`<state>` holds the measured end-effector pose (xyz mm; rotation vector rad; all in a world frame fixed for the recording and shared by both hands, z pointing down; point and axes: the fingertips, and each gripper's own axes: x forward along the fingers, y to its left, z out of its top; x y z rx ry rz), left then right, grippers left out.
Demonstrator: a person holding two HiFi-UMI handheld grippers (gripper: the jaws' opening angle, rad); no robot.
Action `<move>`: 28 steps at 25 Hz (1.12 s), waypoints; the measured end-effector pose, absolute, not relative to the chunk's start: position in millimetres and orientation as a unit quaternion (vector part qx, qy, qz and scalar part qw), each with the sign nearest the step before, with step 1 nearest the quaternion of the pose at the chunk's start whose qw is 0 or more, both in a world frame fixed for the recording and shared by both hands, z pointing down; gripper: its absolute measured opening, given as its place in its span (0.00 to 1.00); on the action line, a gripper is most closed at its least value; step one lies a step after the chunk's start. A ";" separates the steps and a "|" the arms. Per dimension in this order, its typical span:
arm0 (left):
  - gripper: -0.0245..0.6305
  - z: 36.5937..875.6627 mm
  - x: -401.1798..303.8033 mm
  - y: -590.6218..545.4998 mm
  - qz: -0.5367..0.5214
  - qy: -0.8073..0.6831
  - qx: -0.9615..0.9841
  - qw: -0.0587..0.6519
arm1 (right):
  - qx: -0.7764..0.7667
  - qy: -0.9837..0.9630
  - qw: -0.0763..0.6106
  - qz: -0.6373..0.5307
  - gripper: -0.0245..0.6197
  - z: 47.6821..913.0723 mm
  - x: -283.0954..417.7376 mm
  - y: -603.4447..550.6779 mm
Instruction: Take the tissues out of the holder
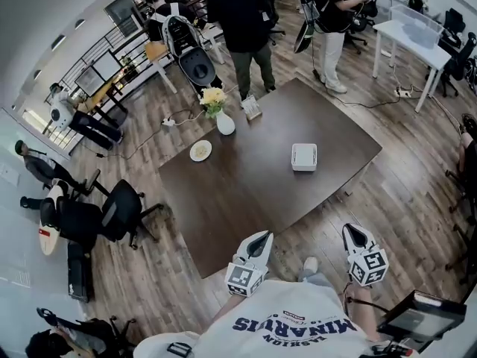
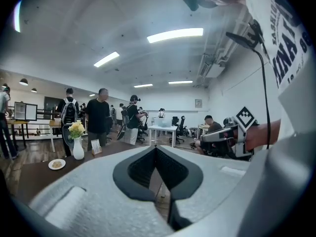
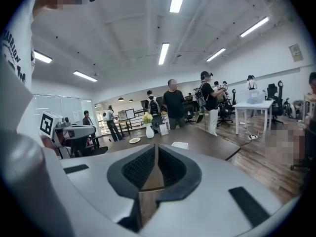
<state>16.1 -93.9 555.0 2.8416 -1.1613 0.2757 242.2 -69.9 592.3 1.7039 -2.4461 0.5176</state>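
The white tissue holder (image 1: 304, 156) stands on the dark brown table (image 1: 253, 192), right of its middle, and shows small and far in the right gripper view (image 3: 179, 145). Both grippers hang near the person's body, short of the table's near corner. My left gripper (image 1: 261, 236) is shut, its jaws meeting at the tips (image 2: 156, 148) with nothing between them. My right gripper (image 1: 352, 230) is shut and empty too (image 3: 155, 147). Each gripper appears in the other's view: the right gripper (image 2: 228, 135) and the left gripper (image 3: 74, 131).
A white vase with yellow flowers (image 1: 220, 115), a small plate (image 1: 200, 151) and a standing card (image 1: 252, 107) sit at the table's far side. People (image 1: 244, 28) stand beyond it. An office chair (image 1: 112, 211) is left of the table, a white desk (image 1: 411, 39) at far right.
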 end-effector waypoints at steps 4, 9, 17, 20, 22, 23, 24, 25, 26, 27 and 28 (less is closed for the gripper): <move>0.04 540.8 52.1 -112.0 0.092 -0.362 0.927 0.017 | 0.540 -0.824 0.059 0.162 0.05 591.6 257.7 -114.3; 0.04 546.4 71.7 -134.4 0.086 -0.355 0.930 0.032 | 0.534 -0.827 0.048 0.166 0.05 593.0 257.4 -144.9; 0.04 549.0 96.5 -173.4 0.072 -0.324 0.943 0.027 | 0.535 -0.826 0.049 0.173 0.05 596.2 252.7 -160.3; 0.04 550.0 89.4 -183.2 0.070 -0.329 0.941 0.027 | 0.530 -0.828 0.059 0.171 0.05 599.0 248.5 -165.9; 0.04 550.6 82.3 -187.3 0.073 -0.334 0.939 0.030 | 0.529 -0.829 0.062 0.170 0.05 598.3 244.9 -171.2; 0.04 551.1 79.0 -188.7 0.074 -0.336 0.938 0.032 | 0.528 -0.830 0.064 0.170 0.06 597.9 243.3 -173.9; 0.04 551.8 76.3 -189.9 0.075 -0.339 0.937 0.035 | 0.526 -0.830 0.066 0.170 0.06 598.1 242.2 -176.9; 0.04 552.9 74.0 -191.0 0.076 -0.342 0.936 0.038 | 0.525 -0.831 0.068 0.169 0.05 599.0 241.1 -180.2; 0.04 554.4 71.9 -192.0 0.076 -0.345 0.935 0.041 | 0.523 -0.832 0.071 0.169 0.06 600.5 239.7 -183.5; 0.04 556.4 70.0 -193.0 0.077 -0.347 0.934 0.044 | 0.521 -0.834 0.073 0.169 0.05 602.5 238.0 -186.9; 0.04 558.5 68.4 -194.0 0.078 -0.349 0.933 0.047 | 0.518 -0.835 0.077 0.169 0.05 605.0 236.1 -190.5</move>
